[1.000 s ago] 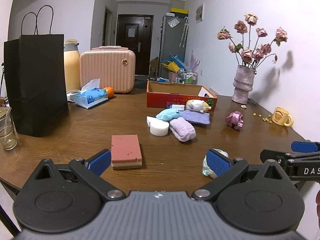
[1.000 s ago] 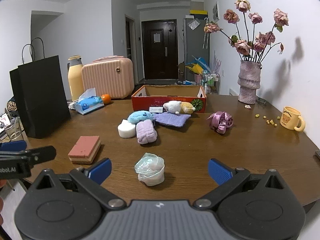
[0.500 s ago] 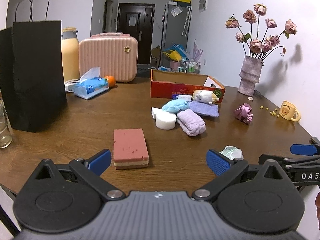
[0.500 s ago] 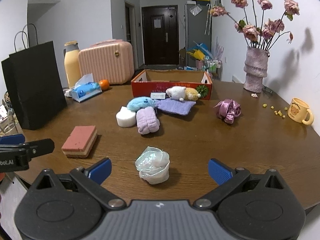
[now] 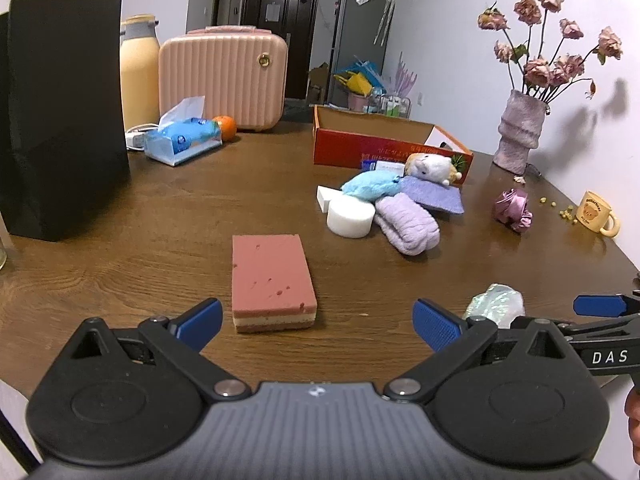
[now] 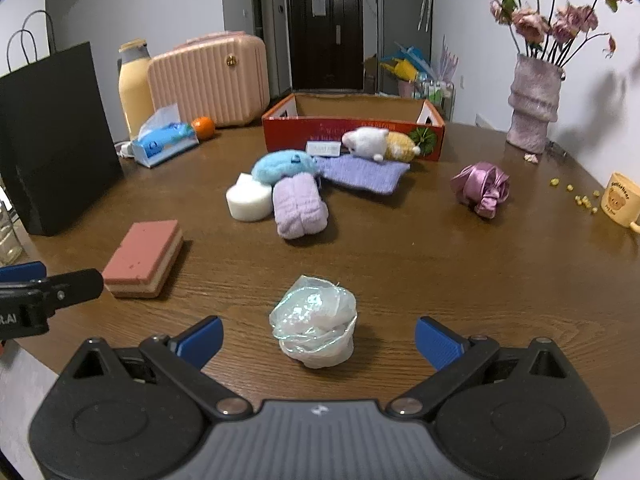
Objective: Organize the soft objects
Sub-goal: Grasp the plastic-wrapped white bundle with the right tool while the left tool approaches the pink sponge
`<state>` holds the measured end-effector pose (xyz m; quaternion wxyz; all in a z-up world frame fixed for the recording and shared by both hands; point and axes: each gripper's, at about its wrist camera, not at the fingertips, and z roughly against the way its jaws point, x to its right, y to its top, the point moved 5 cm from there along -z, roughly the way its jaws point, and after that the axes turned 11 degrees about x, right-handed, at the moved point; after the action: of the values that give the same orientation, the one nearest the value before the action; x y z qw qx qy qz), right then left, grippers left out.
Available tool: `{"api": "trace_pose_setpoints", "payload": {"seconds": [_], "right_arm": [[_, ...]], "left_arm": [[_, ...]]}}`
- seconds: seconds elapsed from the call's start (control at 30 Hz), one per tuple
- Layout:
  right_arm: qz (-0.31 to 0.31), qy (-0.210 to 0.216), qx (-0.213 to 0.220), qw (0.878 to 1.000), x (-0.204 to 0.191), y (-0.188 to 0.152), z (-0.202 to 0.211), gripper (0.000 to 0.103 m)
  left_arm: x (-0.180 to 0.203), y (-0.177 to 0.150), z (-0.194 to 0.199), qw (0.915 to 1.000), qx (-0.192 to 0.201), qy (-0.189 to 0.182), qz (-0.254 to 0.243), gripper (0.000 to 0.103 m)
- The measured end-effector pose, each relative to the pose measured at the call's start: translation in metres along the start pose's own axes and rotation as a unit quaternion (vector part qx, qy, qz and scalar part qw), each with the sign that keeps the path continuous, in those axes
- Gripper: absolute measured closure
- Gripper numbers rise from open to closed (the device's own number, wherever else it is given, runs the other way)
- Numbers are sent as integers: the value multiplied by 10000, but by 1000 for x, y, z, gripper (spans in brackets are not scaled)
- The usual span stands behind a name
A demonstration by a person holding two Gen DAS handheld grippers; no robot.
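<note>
Both hand-held grippers are spread and empty: the left (image 5: 316, 318) faces the sponge (image 5: 272, 280), the right (image 6: 318, 336) the wrap ball (image 6: 314, 326), both on the counter (image 6: 440, 272). Each should be light and compressible; pinch the sponge across its long sides and the ball at mid-height.

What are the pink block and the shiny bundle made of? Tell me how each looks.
Pink block: probably a foam sponge, with a matte pitted top and paler layers along its side.
Shiny bundle: seemingly thin crinkled film or sheer fabric, translucent white with an iridescent sheen and soft folds; which of the two is unclear.
</note>
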<state>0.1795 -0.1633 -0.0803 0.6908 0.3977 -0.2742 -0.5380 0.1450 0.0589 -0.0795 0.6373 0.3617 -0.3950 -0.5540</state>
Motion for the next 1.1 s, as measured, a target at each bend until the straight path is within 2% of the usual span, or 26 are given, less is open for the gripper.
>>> {"api": "trace_pose_setpoints", "payload": {"seconds": [0.23, 0.53, 0.63, 0.7, 0.8, 1.1], "right_arm": [[-8, -34, -258, 9997, 1, -2, -29, 6], [2, 38, -560, 9984, 1, -6, -62, 20], [-1, 68, -628, 9980, 1, -7, -70, 30], [-42, 94, -679, 9976, 2, -8, -75, 49], [-80, 126, -726, 9973, 4, -10, -81, 59], [-195, 181, -544, 9982, 11, -2, -90, 63]], "left_arm": [[-7, -4, -23, 9999, -158, 4, 62, 0], [-14, -9, -48, 9992, -383, 29, 107, 0], [-15, -9, -54, 9990, -435, 42, 107, 0], [-16, -9, -58, 9988, -469, 57, 105, 0], [-17, -9, -63, 9986, -513, 82, 106, 0], [-21, -6, -82, 9977, -630, 224, 99, 0]]}}
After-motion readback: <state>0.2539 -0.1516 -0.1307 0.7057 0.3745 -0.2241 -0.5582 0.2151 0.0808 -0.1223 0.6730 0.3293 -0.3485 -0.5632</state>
